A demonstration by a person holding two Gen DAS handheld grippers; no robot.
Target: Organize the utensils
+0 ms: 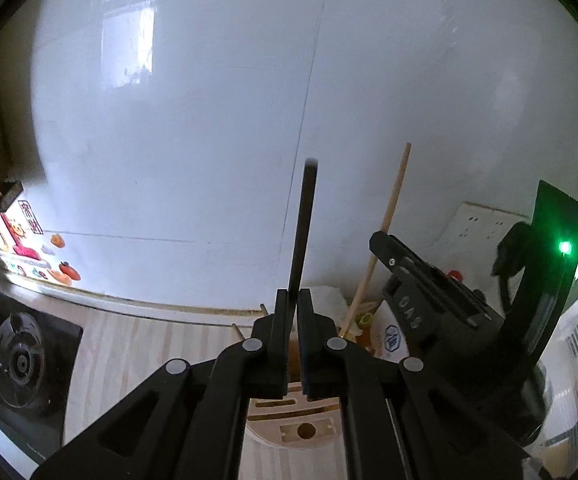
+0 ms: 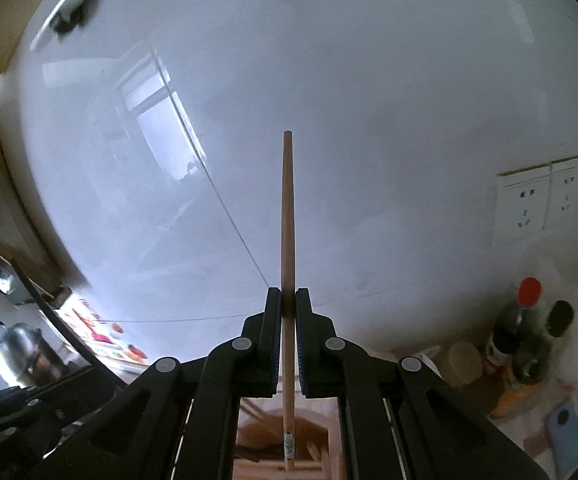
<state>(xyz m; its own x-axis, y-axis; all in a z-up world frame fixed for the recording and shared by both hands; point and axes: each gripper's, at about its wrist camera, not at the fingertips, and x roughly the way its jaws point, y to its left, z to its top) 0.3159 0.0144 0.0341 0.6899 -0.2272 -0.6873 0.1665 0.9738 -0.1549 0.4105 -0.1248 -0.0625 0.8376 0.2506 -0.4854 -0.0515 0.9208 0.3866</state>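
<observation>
Utensils are both aloft: the left gripper (image 1: 294,300) clamps a black utensil handle (image 1: 304,224), the right gripper (image 2: 287,300) clamps a wooden stick (image 2: 287,216), each upright over the wooden holder (image 1: 301,428), likely for slotting

Wood-grain counter (image 1: 129,344): utensil block (image 1: 297,428), bottles (image 2: 521,344).
</observation>
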